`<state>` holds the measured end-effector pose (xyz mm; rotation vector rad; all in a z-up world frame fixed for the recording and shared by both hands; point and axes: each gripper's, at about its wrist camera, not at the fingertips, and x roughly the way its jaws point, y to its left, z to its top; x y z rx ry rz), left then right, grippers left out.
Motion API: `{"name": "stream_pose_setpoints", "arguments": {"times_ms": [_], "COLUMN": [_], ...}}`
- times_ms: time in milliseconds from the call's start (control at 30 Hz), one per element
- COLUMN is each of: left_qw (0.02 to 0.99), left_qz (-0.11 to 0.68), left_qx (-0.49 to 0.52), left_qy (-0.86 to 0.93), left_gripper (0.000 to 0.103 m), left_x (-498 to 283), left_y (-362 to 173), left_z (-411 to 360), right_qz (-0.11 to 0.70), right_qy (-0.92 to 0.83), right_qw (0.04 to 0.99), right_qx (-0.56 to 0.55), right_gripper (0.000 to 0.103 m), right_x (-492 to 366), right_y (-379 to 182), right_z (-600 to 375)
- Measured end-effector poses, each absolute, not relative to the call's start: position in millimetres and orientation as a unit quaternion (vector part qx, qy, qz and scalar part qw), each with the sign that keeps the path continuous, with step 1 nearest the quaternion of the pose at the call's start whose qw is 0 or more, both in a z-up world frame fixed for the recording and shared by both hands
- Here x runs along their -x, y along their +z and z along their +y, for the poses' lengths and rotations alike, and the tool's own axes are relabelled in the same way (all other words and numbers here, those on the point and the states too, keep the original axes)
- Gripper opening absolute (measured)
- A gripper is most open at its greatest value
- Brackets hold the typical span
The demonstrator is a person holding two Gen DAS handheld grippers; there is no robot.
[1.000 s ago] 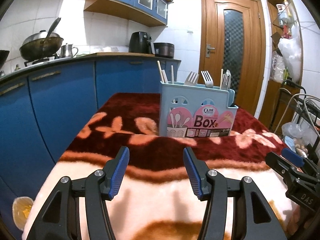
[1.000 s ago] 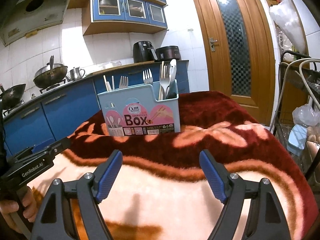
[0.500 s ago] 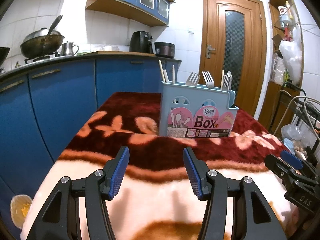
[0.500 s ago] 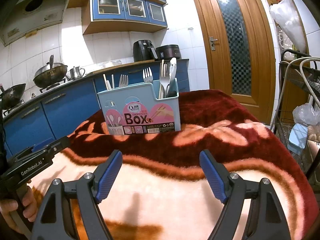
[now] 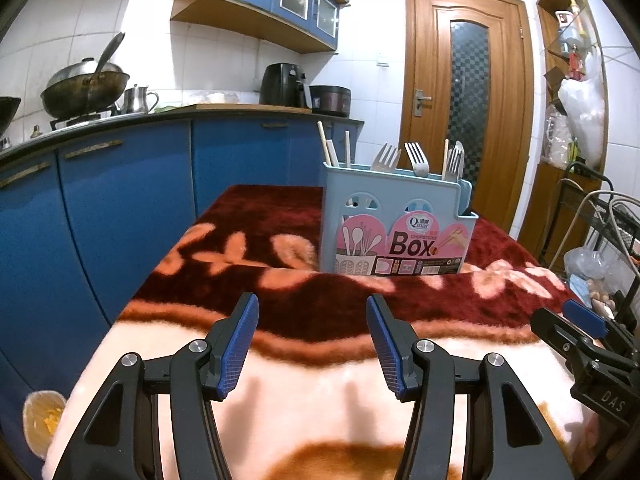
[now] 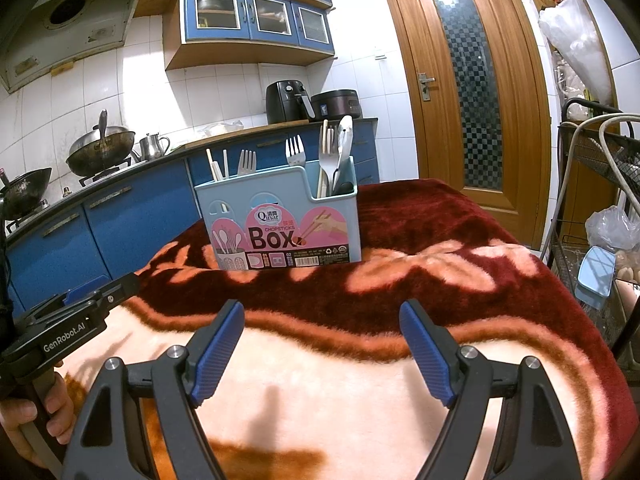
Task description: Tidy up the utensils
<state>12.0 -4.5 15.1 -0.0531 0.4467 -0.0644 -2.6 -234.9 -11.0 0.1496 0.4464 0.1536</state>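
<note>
On the left, the left gripper [image 5: 312, 336] hovers over the near, pale part of the blanket [image 5: 320, 400], jaws apart with nothing between them; at the middle, farther off, the light-blue chopsticks box [image 6: 280, 216] stands upright on the dark red part, holding chopsticks [image 6: 216, 166], forks [image 6: 294, 152] and a spoon [image 6: 344, 136]; on the right, the right gripper [image 6: 322, 348] gapes wider, likewise empty.
</note>
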Motion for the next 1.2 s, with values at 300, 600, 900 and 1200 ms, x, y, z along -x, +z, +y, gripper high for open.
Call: {"name": "stream_pose_setpoints", "arguments": {"times_ms": [300,600,900,1200], "left_qw": [0.975,0.975,0.975,0.975], "left_qz": [0.219,0.218,0.218,0.218], "left_qx": [0.020,0.018,0.018,0.020], "left_qy": [-0.030,-0.029,-0.029,-0.029], "left_gripper": [0.057,0.057,0.057,0.057], "left_x": [-10.4,-9.1,-8.7,-8.8], "left_y": [16.2,16.4,16.4,16.6], "left_z": [-6.3,-7.1,-7.1,-7.1], "right_qz": [0.221,0.221,0.221,0.221], "right_qy": [0.077,0.076,0.076,0.076], "right_qw": [0.969,0.969,0.969,0.969], "right_qx": [-0.074,-0.074,-0.074,-0.074], "right_gripper": [0.082,0.082,0.082,0.082], "right_x": [2.6,2.7,2.8,2.5], "right_y": [-11.0,-10.9,-10.8,-10.8], "right_z": [-235.2,-234.8,-234.9,-235.1]}}
